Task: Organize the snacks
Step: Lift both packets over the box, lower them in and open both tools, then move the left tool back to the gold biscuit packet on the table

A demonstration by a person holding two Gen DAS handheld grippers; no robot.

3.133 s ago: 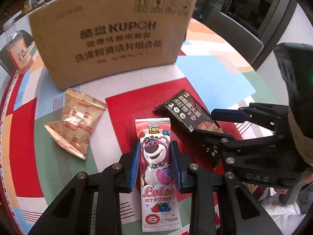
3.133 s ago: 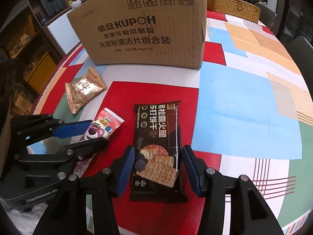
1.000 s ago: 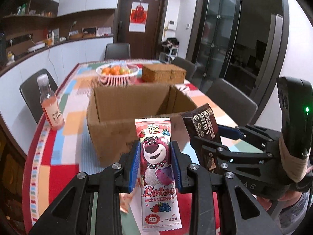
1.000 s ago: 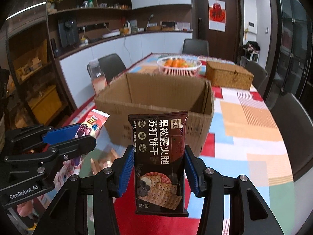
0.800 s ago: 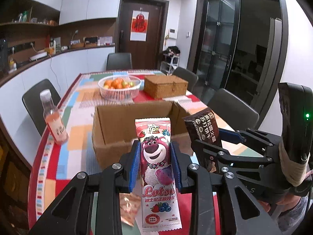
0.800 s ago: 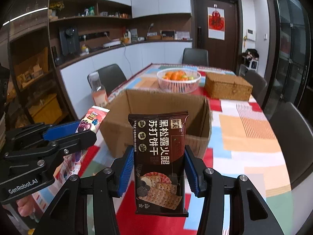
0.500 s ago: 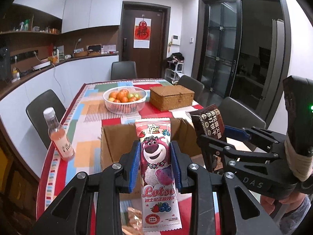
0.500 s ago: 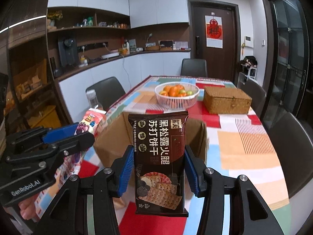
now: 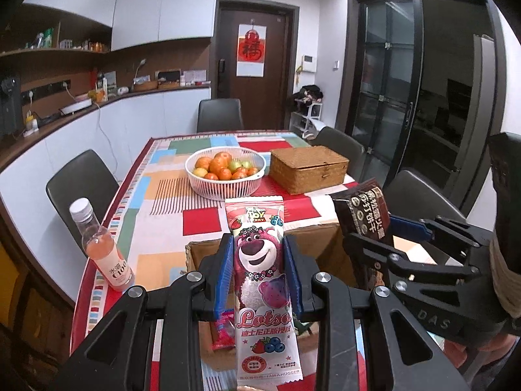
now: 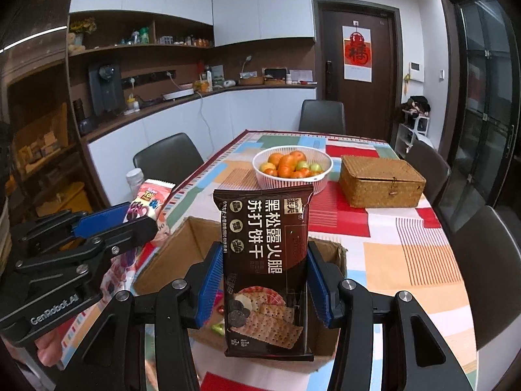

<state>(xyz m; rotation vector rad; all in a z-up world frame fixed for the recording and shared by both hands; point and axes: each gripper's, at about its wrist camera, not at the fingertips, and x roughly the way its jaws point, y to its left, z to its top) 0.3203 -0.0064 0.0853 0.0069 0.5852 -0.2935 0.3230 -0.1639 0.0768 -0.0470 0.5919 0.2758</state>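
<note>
My left gripper (image 9: pixel 259 272) is shut on a pink Lotso bear snack packet (image 9: pixel 262 280), held upright above the open cardboard box (image 9: pixel 320 244). My right gripper (image 10: pixel 265 280) is shut on a dark brown cracker packet (image 10: pixel 265 260), also upright over the cardboard box (image 10: pixel 176 254). Each gripper shows in the other's view: the right gripper (image 9: pixel 387 244) with the cracker packet (image 9: pixel 363 211) at the right, the left gripper (image 10: pixel 107 224) with the pink packet (image 10: pixel 146 202) at the left. Small wrapped snacks (image 9: pixel 223 332) lie inside the box.
A pink drink bottle (image 9: pixel 101 251) stands near the table's left edge. Behind the box are a white basket of fruit (image 9: pixel 224 171) and a wicker box (image 9: pixel 307 167). Dark chairs surround the colourful tablecloth (image 9: pixel 169 192). A hand (image 10: pixel 49 348) holds the left gripper.
Both grippers have risen and moved forward with their packets, from in front of the box to above its opening. The box has dropped lower in both views.
</note>
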